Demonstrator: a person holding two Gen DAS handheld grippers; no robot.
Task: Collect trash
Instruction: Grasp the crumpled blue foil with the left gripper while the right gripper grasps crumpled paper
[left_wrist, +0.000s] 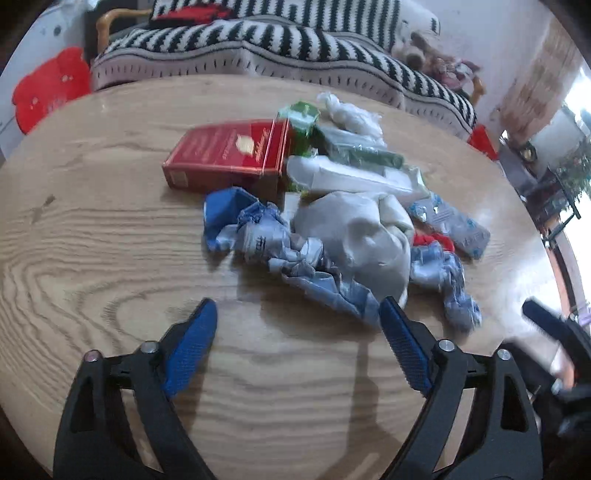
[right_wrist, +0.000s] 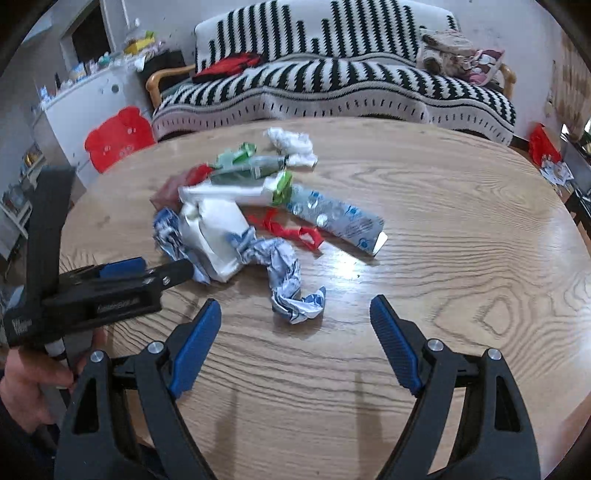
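Both the left hand-held gripper (left_wrist: 297, 314) and right hand-held gripper (right_wrist: 295, 310) are open and empty. Risk: closing on the loose crumpled wrapper (right_wrist: 291, 280) may push it across the desk (right_wrist: 461, 221).

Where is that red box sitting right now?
In the left wrist view the red box lies on the wooden table at the left, far edge of the trash pile, just beyond the crumpled blue-and-white wrapper, towards the striped sofa.
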